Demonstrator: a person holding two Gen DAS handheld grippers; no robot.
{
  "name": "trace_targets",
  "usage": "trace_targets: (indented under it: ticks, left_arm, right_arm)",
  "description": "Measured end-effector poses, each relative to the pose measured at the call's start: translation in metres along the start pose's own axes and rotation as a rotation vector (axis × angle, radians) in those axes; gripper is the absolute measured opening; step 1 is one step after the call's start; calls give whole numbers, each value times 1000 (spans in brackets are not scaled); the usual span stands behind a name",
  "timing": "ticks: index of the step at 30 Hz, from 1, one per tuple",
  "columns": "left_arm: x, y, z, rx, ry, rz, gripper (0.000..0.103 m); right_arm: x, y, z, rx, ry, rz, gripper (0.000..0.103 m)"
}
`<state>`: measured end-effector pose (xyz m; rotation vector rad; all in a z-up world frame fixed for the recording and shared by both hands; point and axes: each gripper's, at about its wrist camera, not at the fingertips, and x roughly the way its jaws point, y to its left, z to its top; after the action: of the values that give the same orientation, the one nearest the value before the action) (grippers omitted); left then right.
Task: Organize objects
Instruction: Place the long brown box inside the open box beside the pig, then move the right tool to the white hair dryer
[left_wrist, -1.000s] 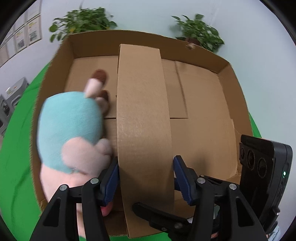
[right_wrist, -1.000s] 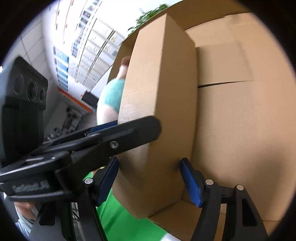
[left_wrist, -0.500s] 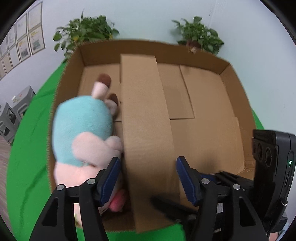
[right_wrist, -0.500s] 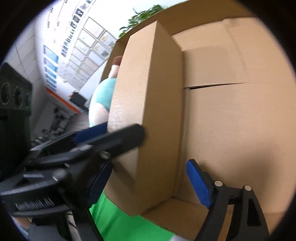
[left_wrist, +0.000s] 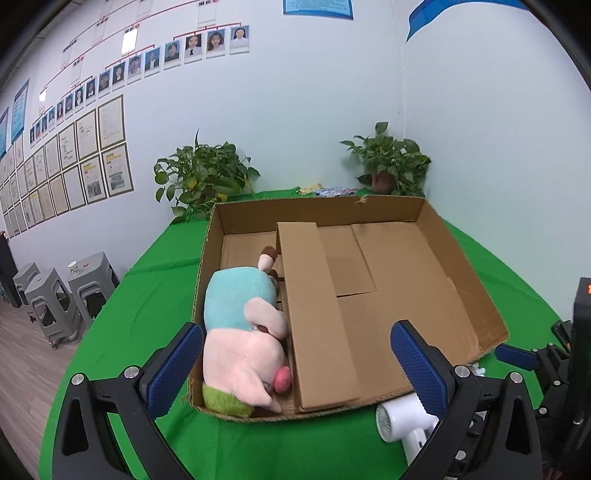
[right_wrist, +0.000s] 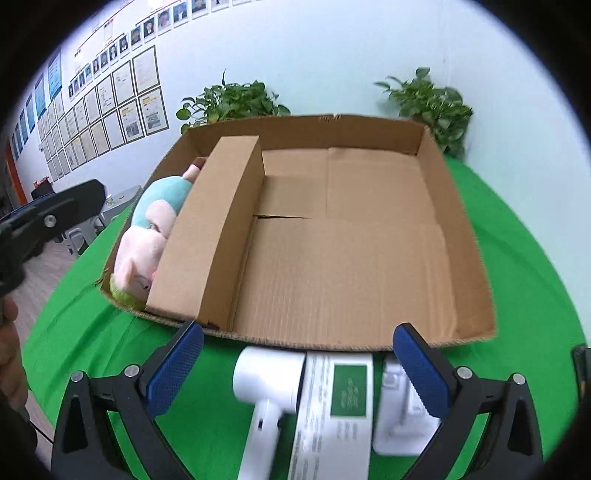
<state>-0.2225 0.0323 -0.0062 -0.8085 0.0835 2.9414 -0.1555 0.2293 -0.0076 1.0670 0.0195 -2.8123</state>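
We hold our left hand-held gripper (left_wrist: 295, 363) with its blue pads spread wide apart and nothing between them, raised above the near edge of the cardboard tray (left_wrist: 461, 258). Our right hand-held gripper (right_wrist: 297, 363) is likewise spread apart and empty, hanging over the near strip of the green surface (right_wrist: 535, 258).

The tray lies on that surface, open side up. Inside it, a long cardboard divider (left_wrist: 314, 314) runs from the near wall toward the far wall and splits off a narrow left compartment. The plush toy (left_wrist: 243, 332), pink with a teal middle and a green tuft at its near end, lies lengthwise in that left compartment, pressed against the divider on one side and the tray's left wall on the other. We see bare cardboard in the wide right compartment.

Just in front of the tray's near wall, a white hair dryer (right_wrist: 269, 387) lies on the surface, touching a white box with a green label (right_wrist: 340, 406). Another white item (right_wrist: 397, 406) sits just right of that box; we cannot tell what it is.

Two potted plants (left_wrist: 203, 177) stand beyond the tray's far wall, against the wall of the room.
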Motion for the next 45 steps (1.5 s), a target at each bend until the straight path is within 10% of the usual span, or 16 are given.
trace_targets:
  ticks: [27, 35, 45]
  left_arm:
    - [-48, -26, -33, -42, -15, -9, 103]
    - [-16, -14, -65, -128, 181, -244, 103]
    - [39, -12, -107, -242, 397, -435, 102]
  right_arm:
    - [-41, -2, -8, -4, -35, -26, 102]
    - [-18, 6, -53, 4, 97, 237, 102]
    - [7, 33, -75, -102, 173, 234, 81]
